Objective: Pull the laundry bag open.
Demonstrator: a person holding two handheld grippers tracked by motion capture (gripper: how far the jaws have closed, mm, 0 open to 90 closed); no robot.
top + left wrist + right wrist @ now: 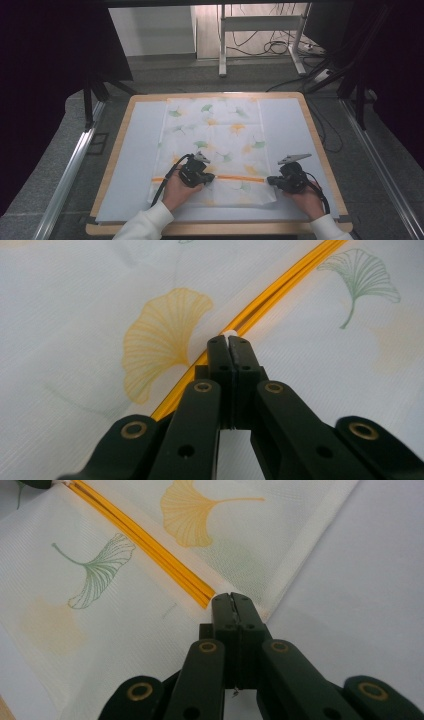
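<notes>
Pale grey mat (130, 165) covers a wood-edged table (215, 229); on it lies a white mesh bag (215, 135) printed with ginkgo leaves, flat, long axis running away from the person. Orange zipper (240, 178) crosses its near end from left to right. Left gripper (209, 178) is closed on a small white zipper pull (230, 333) on that line. Right gripper (270, 180) is pinched shut on the bag's cloth at the zipper's right end, by the edge
</notes>
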